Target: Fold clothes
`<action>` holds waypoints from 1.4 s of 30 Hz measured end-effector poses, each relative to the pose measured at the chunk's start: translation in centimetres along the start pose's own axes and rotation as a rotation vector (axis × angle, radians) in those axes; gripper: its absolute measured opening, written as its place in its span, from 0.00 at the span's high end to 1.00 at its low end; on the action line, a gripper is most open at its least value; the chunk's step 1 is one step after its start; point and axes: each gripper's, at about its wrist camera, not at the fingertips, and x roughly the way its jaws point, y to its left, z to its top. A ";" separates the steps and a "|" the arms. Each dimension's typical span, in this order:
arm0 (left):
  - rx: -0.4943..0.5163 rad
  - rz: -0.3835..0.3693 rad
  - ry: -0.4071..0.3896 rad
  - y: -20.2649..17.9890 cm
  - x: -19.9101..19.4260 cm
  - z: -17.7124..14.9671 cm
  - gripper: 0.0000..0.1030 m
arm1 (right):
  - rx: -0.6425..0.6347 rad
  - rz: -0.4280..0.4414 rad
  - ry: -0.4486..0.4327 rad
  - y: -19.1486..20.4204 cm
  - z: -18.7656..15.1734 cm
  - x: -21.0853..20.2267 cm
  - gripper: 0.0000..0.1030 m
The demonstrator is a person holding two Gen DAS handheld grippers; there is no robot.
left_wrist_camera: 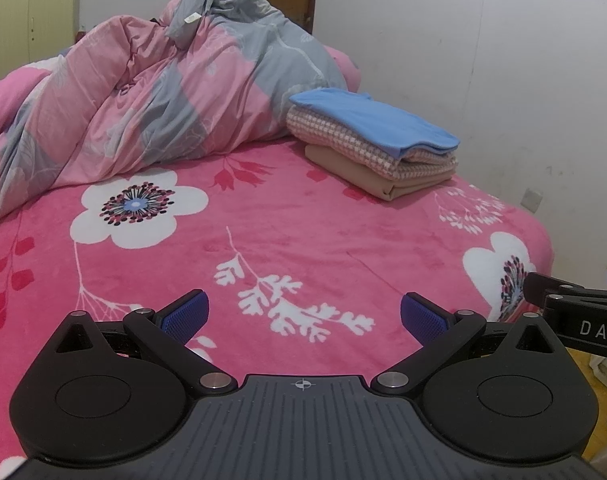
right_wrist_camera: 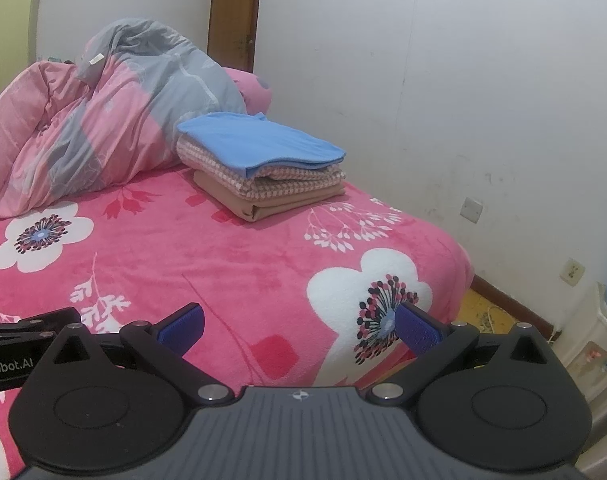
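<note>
Hovering over bare pink bedspread, your left gripper and right gripper both gape empty; the folded clothes stack sits well ahead, near the bed's far edge.

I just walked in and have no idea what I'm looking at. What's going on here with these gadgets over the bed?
A person holds two tools over a bed with a pink flowered blanket. The left hand-held gripper and the right hand-held gripper are both open and hold nothing. Three folded pieces are stacked by the wall: a blue cloth on top, a checked one under it, a tan one at the bottom. A crumpled quilt lies behind, untouched.
</note>
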 end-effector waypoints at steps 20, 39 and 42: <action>0.001 0.004 0.002 -0.2 0.0 -0.1 0.00 | 0.002 0.002 0.003 0.0 0.0 0.1 0.00; 0.000 0.006 0.011 0.0 0.2 -0.2 0.00 | 0.002 0.005 0.007 0.2 -0.2 0.1 0.00; 0.000 0.007 0.009 0.0 0.2 -0.2 0.00 | 0.004 0.004 0.008 0.3 -0.2 0.1 0.00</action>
